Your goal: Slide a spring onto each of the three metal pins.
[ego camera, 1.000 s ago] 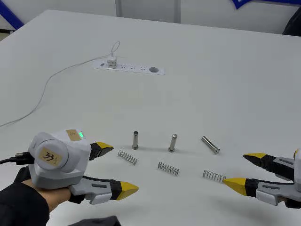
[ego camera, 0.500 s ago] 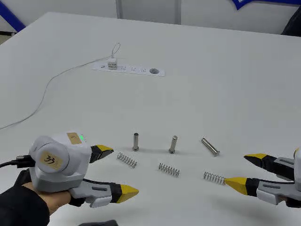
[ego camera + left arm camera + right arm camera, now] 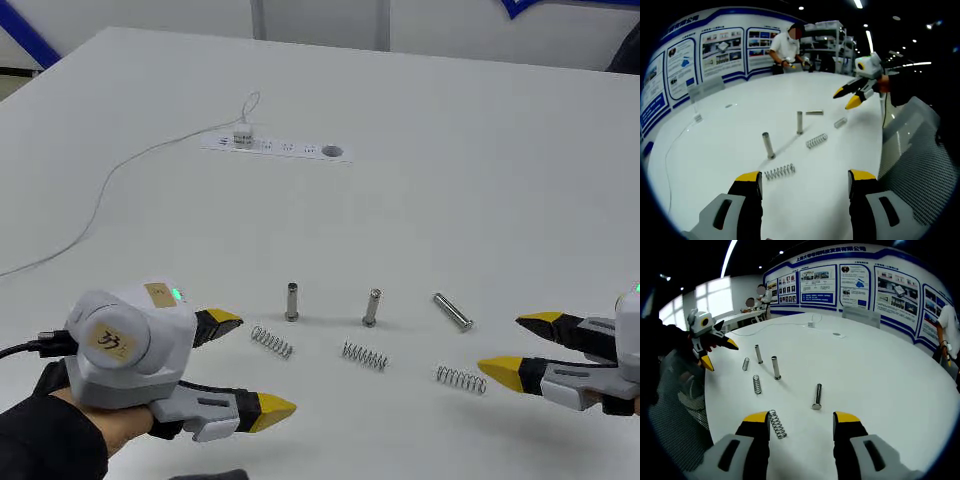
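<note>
Since a second ago the right gripper has edged forward, so its lower tip now sits level with the right spring, just beside it at 3 o'clock; the left gripper has hardly stirred. Both tongs gape wide and hold nothing. Trouble, I'd say, lies in the pinch: such a thin coil could squirt from the tips, or get crushed if squeezed hard. The flat pin, lying loose at 12 o'clock of that spring, looks ready to roll on the bench if nudged. The left pin and mid pin, standing upright on narrow ends, could topple under a careless sweep. No spring is on a pin yet. Left spring, mid spring and right spring lie flat in a row at 6 o'clock of the pins, near them but apart: small bright open-wound wire, each slanted, light enough to skitter.
</note>
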`<state>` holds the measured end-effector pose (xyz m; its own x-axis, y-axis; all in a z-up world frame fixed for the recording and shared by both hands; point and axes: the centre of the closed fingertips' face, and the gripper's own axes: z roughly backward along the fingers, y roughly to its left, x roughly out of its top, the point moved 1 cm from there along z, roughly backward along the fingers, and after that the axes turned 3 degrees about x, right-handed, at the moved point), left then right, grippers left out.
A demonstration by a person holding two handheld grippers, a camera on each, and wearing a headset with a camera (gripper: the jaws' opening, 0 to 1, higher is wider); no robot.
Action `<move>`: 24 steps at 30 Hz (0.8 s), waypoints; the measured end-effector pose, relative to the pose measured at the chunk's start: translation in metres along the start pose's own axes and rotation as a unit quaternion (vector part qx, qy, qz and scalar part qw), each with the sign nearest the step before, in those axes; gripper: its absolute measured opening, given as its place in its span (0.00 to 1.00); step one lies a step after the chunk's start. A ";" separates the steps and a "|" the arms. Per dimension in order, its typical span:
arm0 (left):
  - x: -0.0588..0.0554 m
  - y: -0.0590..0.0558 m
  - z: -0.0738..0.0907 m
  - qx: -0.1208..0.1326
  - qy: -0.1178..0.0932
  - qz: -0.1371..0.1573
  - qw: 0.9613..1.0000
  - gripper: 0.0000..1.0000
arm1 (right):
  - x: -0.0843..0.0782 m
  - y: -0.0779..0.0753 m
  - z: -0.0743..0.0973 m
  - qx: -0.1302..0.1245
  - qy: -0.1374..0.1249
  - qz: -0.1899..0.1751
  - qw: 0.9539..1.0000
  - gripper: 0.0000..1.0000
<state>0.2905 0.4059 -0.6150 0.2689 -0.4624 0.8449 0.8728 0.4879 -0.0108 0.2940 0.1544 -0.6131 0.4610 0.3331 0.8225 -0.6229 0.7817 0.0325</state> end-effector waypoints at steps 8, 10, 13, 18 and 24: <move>0.000 0.001 0.000 0.001 -0.001 0.001 1.000 0.71 | 0.009 -0.007 -0.010 -0.004 0.016 0.004 1.000 0.47; 0.000 0.001 0.000 0.001 -0.001 0.001 1.000 0.71 | 0.011 -0.007 -0.014 -0.004 0.022 0.009 1.000 0.45; 0.000 0.001 0.000 0.000 -0.001 0.002 1.000 0.71 | 0.014 -0.007 -0.019 -0.003 0.033 0.017 0.999 0.44; 0.000 0.000 0.000 -0.001 -0.002 0.002 1.000 0.71 | 0.021 -0.013 -0.030 -0.005 0.050 0.028 0.998 0.38; 0.001 0.001 0.001 0.000 -0.005 0.003 1.000 0.71 | 0.027 -0.017 -0.044 -0.007 0.066 0.030 0.997 0.33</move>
<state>0.2915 0.4065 -0.6139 0.2707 -0.4514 0.8503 0.8712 0.4906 -0.0169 0.3452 0.1734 -0.6163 0.5038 0.4448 0.7405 -0.6426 0.7659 -0.0229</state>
